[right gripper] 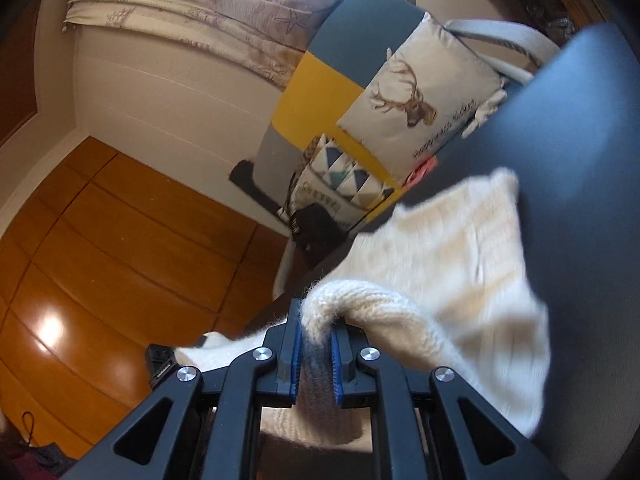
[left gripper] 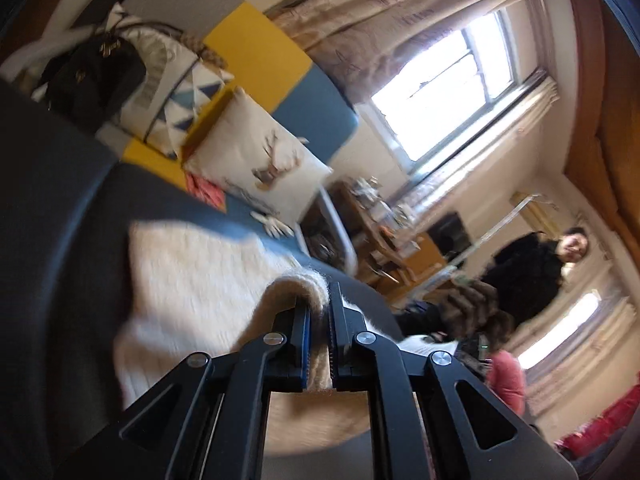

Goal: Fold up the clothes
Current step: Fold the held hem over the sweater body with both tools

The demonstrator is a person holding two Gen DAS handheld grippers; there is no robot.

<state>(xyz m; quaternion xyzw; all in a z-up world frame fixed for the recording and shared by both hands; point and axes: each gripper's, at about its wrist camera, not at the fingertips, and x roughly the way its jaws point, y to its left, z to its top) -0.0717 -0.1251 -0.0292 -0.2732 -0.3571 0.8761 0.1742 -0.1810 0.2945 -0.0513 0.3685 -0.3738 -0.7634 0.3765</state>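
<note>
Left gripper (left gripper: 319, 320) clenched on a thick ribbed edge of the cream knit sweater (left gripper: 192, 276), wool pinched between its blue pads. Right gripper (right gripper: 316, 336) likewise clamped on a rolled knit edge of the same sweater (right gripper: 460, 248), the fabric humped over its fingertips. The rest of the garment lay spread and blurred across the dark sofa seat (left gripper: 60, 208), its far corner reaching toward the back edge of the seat. Deer-print cushion (left gripper: 260, 156) leaned against the blue-and-yellow sofa back (left gripper: 256, 52), a triangle-pattern cushion (left gripper: 188, 100) and black bag (left gripper: 92, 76) farther along it. Bright window (left gripper: 448, 92) with pale curtains behind. A person in dark clothing (left gripper: 532, 268) stood well apart in the room.
</note>
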